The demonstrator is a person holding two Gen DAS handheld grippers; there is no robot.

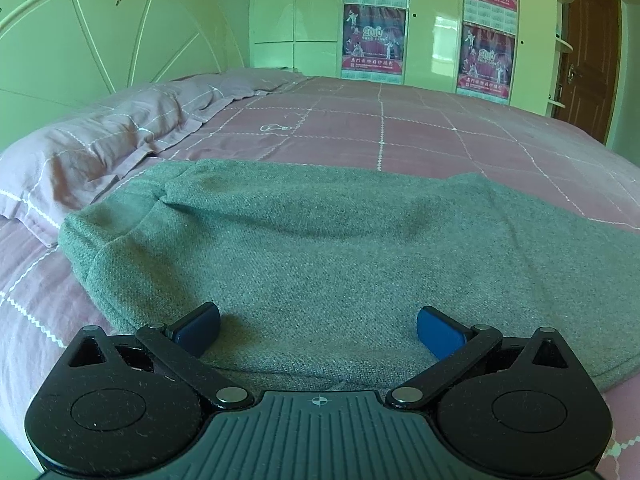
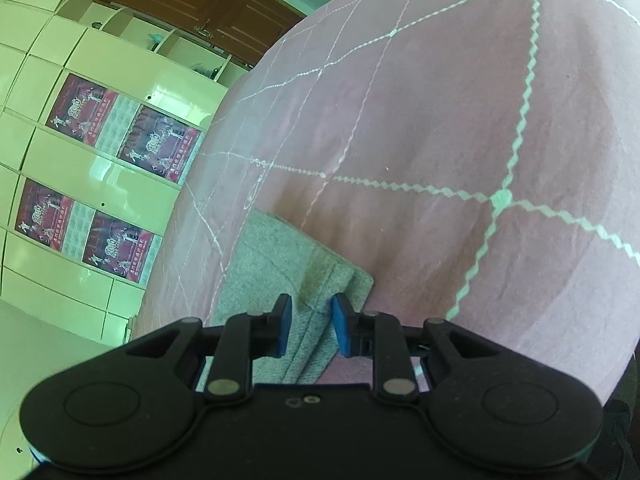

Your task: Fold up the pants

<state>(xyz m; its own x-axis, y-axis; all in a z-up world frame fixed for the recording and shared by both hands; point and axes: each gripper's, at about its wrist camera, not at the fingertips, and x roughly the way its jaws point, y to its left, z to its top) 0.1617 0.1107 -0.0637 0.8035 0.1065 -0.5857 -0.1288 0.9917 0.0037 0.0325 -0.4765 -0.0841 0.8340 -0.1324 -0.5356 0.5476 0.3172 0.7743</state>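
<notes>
Grey knit pants (image 1: 320, 248) lie spread flat on the pink bed, filling the middle of the left wrist view. My left gripper (image 1: 318, 330) is wide open just above the pants' near edge, blue pads apart and empty. In the right wrist view a narrow end of the pants (image 2: 276, 264) lies on the bed. My right gripper (image 2: 310, 326) has its jaws partly closed, with a raised fold of the grey cloth between the blue pads. I cannot tell whether the pads pinch the cloth.
The bed has a pink sheet (image 1: 400, 132) with white grid lines. A rumpled pink pillow (image 1: 100, 148) lies at the left by the white headboard (image 1: 100, 40). A white wardrobe with red posters (image 1: 372, 40) and a brown door (image 1: 588, 52) stand behind.
</notes>
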